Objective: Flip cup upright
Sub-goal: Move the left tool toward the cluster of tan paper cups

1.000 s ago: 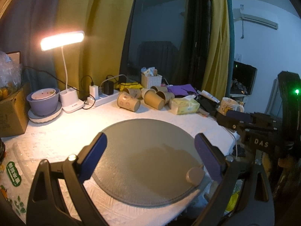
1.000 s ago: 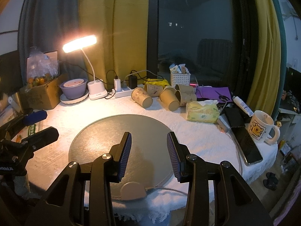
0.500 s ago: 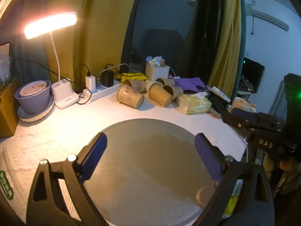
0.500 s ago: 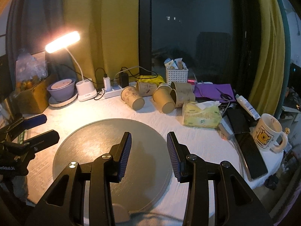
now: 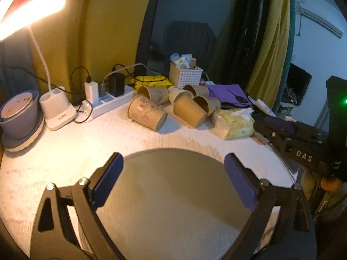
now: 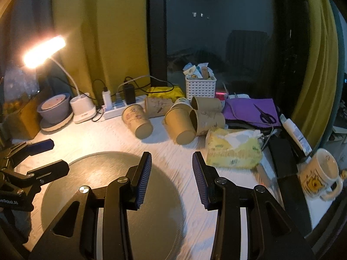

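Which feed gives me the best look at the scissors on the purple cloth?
The right wrist view: the scissors lie in full outline on the purple cloth. In the left wrist view only a small dark shape shows on that cloth, too blurred to identify.

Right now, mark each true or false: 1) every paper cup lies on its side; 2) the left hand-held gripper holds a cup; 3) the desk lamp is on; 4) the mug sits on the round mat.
1) True: the paper cups all lie tipped over near the power strip.
2) False: the left hand-held gripper is open and empty, above the round mat.
3) True: the desk lamp glows.
4) False: the mug stands off the mat, at the table's right edge.
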A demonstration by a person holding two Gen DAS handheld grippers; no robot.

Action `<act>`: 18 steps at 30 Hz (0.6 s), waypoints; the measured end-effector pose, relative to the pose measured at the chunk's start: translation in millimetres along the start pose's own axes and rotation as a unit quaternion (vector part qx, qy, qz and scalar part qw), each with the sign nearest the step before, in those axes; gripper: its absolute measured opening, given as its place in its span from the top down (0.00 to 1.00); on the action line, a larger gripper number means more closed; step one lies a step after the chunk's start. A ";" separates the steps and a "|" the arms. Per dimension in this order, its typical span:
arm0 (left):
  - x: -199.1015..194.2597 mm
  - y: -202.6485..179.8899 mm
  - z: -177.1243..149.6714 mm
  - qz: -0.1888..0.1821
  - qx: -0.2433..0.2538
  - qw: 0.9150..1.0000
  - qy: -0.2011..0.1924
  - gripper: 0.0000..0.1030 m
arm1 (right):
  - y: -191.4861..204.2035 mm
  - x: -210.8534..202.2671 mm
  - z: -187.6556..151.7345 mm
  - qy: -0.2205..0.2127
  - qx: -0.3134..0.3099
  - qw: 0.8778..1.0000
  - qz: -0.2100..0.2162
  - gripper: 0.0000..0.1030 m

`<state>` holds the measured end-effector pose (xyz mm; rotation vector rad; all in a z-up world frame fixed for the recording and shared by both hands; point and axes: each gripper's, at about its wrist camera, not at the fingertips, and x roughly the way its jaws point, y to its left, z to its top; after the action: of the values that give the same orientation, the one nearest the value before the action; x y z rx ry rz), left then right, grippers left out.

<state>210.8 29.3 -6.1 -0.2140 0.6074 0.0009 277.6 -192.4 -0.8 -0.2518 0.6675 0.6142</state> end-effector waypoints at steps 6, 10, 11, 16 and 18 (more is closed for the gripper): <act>45.0 13.4 26.0 -0.003 -0.023 0.999 0.023 0.08 | -16.6 31.4 26.7 -0.006 0.003 1.000 -0.006 0.60; 77.5 28.0 35.9 -0.001 -0.063 0.997 0.045 0.08 | -23.1 59.2 42.6 -0.005 0.009 1.000 0.001 0.60; 83.1 30.2 37.1 -0.001 -0.072 0.996 0.050 0.08 | -23.9 66.0 45.3 -0.004 0.007 1.000 0.003 0.60; 119.0 42.4 48.7 0.008 -0.102 0.993 0.060 0.08 | -30.3 101.0 56.7 0.006 0.003 1.000 0.008 0.60; 134.8 45.6 53.9 0.012 -0.110 0.992 0.066 0.08 | -33.1 111.6 60.6 0.008 0.003 1.000 0.012 0.60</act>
<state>349.2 76.3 -48.4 -0.4241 0.7417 0.0775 397.0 -143.9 -25.6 -0.2441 0.6875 0.6338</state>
